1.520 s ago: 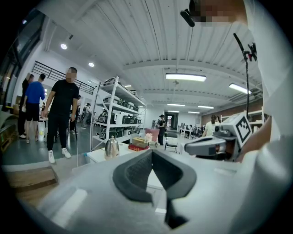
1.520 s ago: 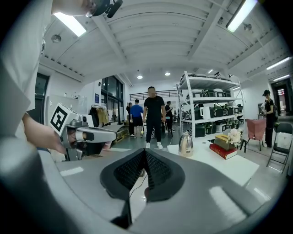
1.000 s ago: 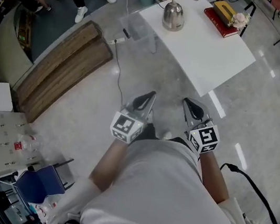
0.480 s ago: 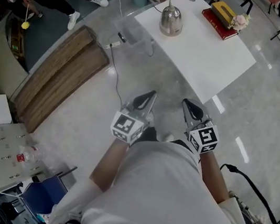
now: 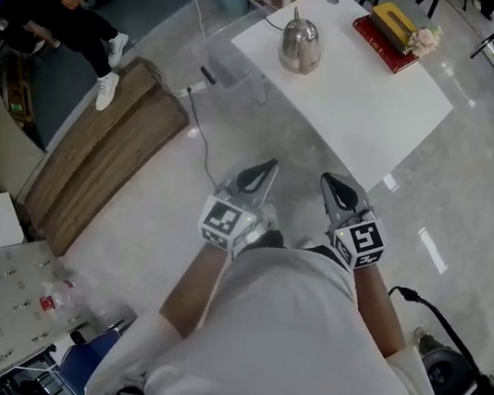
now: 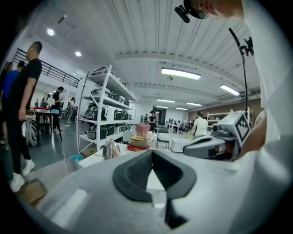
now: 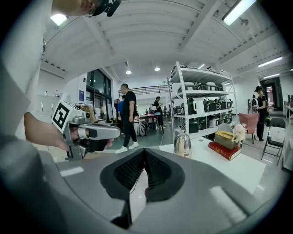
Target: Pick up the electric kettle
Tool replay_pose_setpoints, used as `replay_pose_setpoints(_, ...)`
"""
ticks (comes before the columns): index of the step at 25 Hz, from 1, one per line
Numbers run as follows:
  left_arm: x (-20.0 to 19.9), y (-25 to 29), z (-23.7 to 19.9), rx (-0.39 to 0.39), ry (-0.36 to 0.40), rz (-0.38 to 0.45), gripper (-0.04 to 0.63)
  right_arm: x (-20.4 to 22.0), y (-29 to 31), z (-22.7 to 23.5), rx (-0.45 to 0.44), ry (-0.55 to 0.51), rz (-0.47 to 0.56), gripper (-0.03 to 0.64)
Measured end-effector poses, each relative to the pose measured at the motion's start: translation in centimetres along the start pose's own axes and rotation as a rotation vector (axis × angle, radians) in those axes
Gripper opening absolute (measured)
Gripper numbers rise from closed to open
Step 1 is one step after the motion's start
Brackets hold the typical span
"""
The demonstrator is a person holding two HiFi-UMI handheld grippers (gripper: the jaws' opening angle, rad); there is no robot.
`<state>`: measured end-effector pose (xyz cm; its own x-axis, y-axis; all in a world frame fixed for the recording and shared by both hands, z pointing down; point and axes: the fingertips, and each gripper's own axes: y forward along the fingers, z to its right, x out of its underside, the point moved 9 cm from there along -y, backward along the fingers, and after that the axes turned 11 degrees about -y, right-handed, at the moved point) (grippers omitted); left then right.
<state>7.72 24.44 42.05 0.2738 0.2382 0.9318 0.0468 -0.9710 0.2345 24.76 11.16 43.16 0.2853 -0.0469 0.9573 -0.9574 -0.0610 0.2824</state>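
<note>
The steel electric kettle stands near the far left edge of a white table, well ahead of both grippers. It is small in the left gripper view and in the right gripper view. My left gripper and right gripper are held side by side in front of my body, over the grey floor, pointing toward the table. Both sets of jaws are shut with nothing between them. Each gripper shows in the other's view: the right gripper and the left gripper.
A red book, a yellow box and flowers lie at the table's far end. A cable runs over the floor to a plug strip. A wooden platform lies left. Shelving and people stand beyond.
Table and kettle have drawn a little nearer and lower in the head view as I walk forward. Both grippers keep the same pose. The people at upper left have shifted.
</note>
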Motion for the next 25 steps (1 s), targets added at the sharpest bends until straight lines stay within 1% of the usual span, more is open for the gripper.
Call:
replay_pose_setpoints(8,-1.0,0.8,-4.1,0.071,0.016,-0.021,0.002,-1.4,3.4,0.2,0.075,0.003,-0.011,0.003)
replay_pose_setpoints(13,-1.6,0.8,-6.5,0.103,0.019,-0.031,0.002,-2.2,5.5,-0.2,0.103,0.005,-0.023,0.003)
replay_pose_setpoints(19,-2.0,0.4,-8.8,0.112,0.021,-0.032,0.002,-2.6,7.7,-0.6,0.117,0.020,-0.027,0.003)
replay_pose_setpoints(25,-2.0,0.1,-10.0,0.109,0.008,-0.035,0.002,-2.8,8.8,-0.6,0.127,0.023,-0.033,0.003)
